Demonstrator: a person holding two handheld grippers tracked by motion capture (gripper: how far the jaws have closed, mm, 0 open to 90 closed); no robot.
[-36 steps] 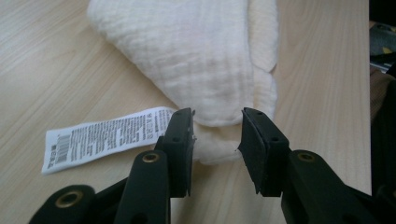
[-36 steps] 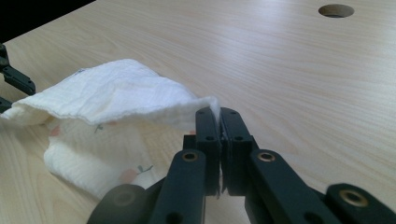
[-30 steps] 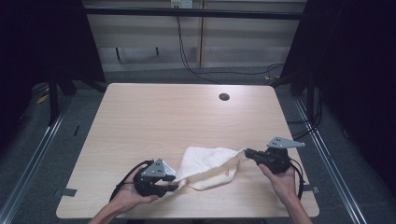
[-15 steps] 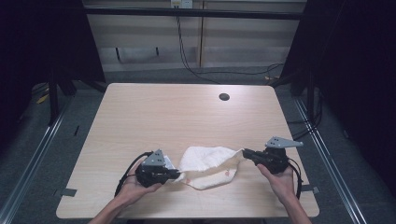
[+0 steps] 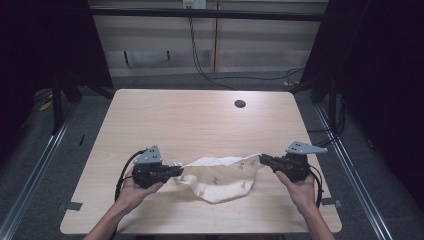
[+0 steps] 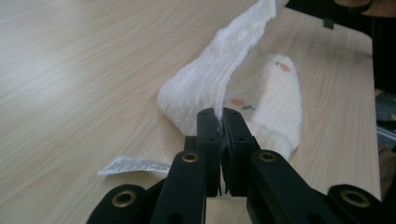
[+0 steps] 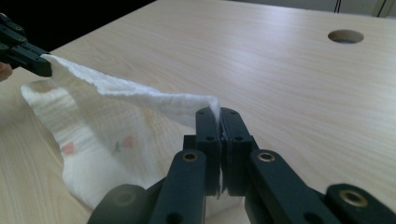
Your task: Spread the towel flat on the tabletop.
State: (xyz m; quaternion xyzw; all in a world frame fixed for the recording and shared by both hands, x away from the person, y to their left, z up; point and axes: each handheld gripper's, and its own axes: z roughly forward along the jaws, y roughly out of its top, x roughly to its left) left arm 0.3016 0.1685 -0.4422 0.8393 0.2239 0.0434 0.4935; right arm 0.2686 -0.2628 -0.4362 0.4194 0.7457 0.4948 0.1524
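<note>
While each tool, left (image 5: 176, 171) and right (image 5: 263, 160), pinches the white cloth (image 5: 220, 177); its label (image 6: 135, 164) reads illegibly.

Evenly lit table (image 5: 200, 125), dark surroundings, soft shadows, close tongs blurred at base.

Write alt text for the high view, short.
Two hand-held grippers stretch a white cloth with small red prints between them near the front edge of a light wooden table. The left gripper pinches one end, the right gripper the other, and the cloth's middle sags onto the tabletop.
</note>
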